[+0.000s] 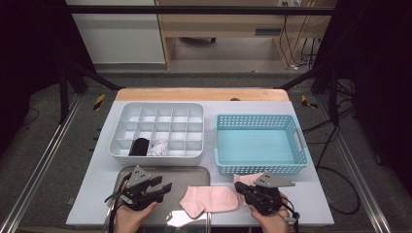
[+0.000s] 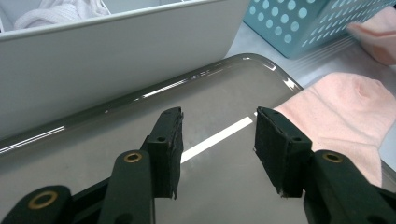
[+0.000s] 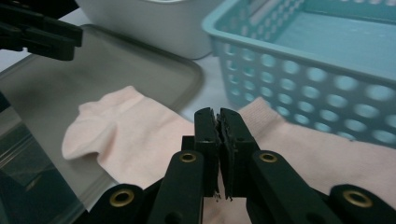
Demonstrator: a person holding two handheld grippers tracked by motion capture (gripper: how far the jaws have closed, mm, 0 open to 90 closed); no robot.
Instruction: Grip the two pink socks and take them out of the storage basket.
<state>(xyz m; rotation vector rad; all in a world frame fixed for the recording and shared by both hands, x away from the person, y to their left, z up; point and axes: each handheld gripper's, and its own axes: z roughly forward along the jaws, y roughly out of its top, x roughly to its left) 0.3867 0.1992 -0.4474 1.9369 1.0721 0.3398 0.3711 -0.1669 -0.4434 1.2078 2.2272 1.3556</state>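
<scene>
A pink sock (image 1: 209, 199) (image 2: 345, 107) (image 3: 130, 130) lies flat at the table's front, one end over the right edge of a metal tray (image 1: 194, 171) (image 2: 116, 154), the other reaching toward the basket. My right gripper (image 1: 239, 187) (image 3: 218, 112) is at the sock's right part, jaws pressed together with the fabric meeting their tips. My left gripper (image 1: 165, 188) (image 2: 218, 126) hovers over the bare tray, open, nothing between its pads; the sock's toe end lies just to its right.
A white divided organizer (image 1: 116, 150) (image 2: 116, 56) stands behind the tray, with a black sock (image 1: 140, 146) and a white one (image 1: 158, 147) (image 2: 60, 11) in front cells. A light blue basket (image 1: 262, 167) (image 2: 299, 23) (image 3: 303, 79) stands to its right.
</scene>
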